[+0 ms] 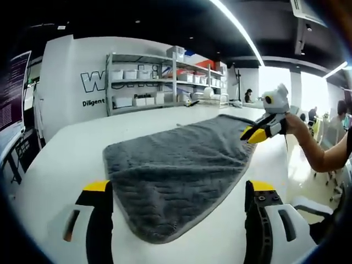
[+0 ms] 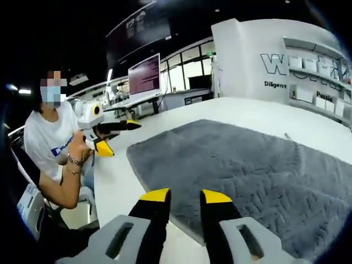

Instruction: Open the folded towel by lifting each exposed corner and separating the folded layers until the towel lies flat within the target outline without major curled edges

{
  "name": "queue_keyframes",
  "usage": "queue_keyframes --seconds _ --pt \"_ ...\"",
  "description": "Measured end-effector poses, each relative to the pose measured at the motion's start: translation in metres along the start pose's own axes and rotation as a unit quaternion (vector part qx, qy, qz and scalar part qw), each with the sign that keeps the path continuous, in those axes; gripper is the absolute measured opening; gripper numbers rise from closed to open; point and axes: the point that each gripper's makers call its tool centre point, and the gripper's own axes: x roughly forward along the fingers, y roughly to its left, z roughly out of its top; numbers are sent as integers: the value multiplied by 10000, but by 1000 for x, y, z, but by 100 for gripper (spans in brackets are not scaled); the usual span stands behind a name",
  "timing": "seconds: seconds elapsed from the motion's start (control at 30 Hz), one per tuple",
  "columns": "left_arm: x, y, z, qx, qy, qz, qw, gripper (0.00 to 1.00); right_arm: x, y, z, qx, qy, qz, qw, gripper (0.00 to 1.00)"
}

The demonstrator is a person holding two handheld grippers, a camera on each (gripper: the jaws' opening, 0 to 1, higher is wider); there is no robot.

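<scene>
The grey quilted towel (image 1: 176,170) lies flat on the white bench (image 1: 66,165); both grippers, left (image 1: 179,206) and right (image 2: 184,204), hover with jaws apart—smooth any curled edges gently.

open-plan lab or office, storage shelving (image 1: 165,77), monitor (image 2: 144,74), white worktable (image 1: 71,159)

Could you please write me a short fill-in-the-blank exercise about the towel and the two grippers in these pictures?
1. The towel lying on the white table is ___ in colour.
2. The tips of the left gripper are coloured ___.
3. In the left gripper view, the jaws of the left gripper stand wide ___.
4. The right gripper hangs over the towel's ___.

Missing words: grey; yellow; open; edge
</scene>
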Motion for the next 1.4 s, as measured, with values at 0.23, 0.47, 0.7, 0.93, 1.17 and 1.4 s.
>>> queue_keyframes --seconds 0.23,0.47,0.7,0.93,1.17,1.4 --pt "0 2 0 -75 -59 11 10000 99 -33 -40 -10 131 -34 -737 9972 65" --pt "-1 2 -1 -99 -61 16 9999 99 -53 -64 -26 331 98 -1116 9932 83" --pt "-1 5 -4 -176 -20 86 9998 99 -91 -95 -32 533 -15 -1517 9870 96" --pt "-3 4 -4 -188 -29 71 9998 99 -138 -130 -44 714 6 -2074 9757 99" --pt "-3 3 -4 -191 -28 69 9998 99 -190 -170 -56 934 -41 -2685 9587 90" --pt "-4 2 -3 -179 -37 57 9998 99 -231 -215 -65 1158 -310 -3314 9358 72"
